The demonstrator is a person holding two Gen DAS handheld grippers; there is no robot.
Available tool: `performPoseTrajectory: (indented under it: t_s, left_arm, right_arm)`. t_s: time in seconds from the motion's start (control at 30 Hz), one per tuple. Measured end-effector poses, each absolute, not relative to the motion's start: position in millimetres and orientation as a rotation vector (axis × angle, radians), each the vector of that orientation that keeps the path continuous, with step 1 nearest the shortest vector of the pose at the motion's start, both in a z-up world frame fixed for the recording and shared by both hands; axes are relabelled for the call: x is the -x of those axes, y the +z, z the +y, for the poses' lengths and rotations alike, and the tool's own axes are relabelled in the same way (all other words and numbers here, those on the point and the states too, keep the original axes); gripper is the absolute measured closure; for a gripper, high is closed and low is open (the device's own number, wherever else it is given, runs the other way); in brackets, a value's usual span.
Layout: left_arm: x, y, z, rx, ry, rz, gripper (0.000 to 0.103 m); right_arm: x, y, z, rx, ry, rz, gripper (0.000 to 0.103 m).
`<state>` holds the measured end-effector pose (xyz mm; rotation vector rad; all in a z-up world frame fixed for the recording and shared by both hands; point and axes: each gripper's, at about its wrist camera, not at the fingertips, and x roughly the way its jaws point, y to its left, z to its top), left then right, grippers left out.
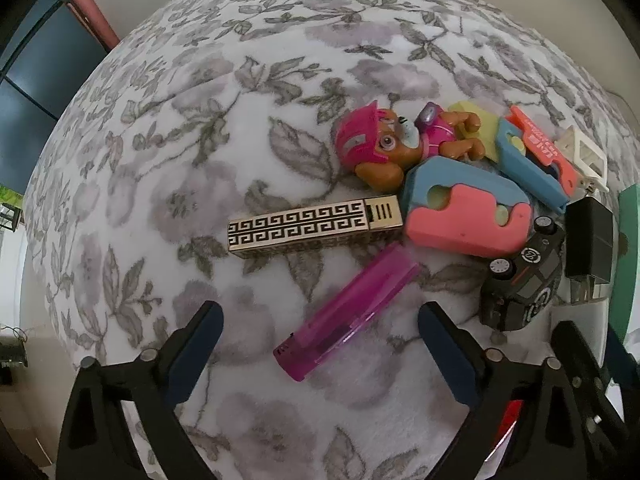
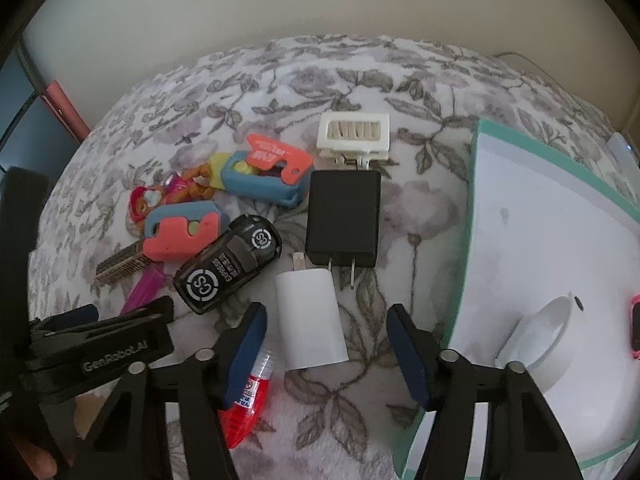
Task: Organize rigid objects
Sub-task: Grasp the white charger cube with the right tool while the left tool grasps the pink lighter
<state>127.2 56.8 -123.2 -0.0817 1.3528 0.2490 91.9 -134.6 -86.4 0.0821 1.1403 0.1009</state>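
Clutter covers a floral blanket. Left gripper spreads around a pink lighter; right gripper straddles a white charger, likely for grasping, pads not touching.

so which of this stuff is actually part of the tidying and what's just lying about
Part of the job:
- pink lighter between the left gripper fingers
- white charger between the right gripper fingers
- black charger
- toy car
- patterned gold lighter
- pup figure
- green-rimmed tray

Just lying about:
- floral cloth
- wall
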Motion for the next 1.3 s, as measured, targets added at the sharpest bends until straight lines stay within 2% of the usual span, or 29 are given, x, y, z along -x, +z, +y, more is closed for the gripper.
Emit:
performPoseTrajectory:
  t_s: [0.13, 0.23, 0.43, 0.53, 0.7, 1.3]
  left_arm:
    - [-125.9, -114.7, 49.6, 0.094, 0.210, 1.347, 0.025]
    - [-126.8, -112.3, 43.3, 0.121, 0.178, 1.346, 0.040]
    - [-123.7, -107.9, 30.7, 0.124, 0.160, 1.343, 0.057]
    - [-120.9, -105.5, 26.9, 0.131, 0.160, 1.341, 0.071]
    - [-111.5, -100.3, 27.9, 0.142, 0.178, 1.344, 0.083]
    - [-79.1, -69.3, 37.0, 0.150, 0.241, 1.318, 0.083]
  right_arm:
    - [-91.6, -86.6, -135.0, -0.109, 0.119, 1.143, 0.056]
    - [-89.8, -83.7, -132.4, -0.103, 0.131, 1.133, 0.065]
    - [-89.4, -82.9, -134.9, -0.131, 0.143, 1.139, 0.067]
    - [-88.2, -82.9, -138.1, -0.150, 0.143, 1.143, 0.068]
    - [-85.9, -81.7, -142.1, -0.175, 0.140, 1.147, 0.070]
    - [-71.2, -64.3, -164.0, -0.308, 0.124, 1.114, 0.072]
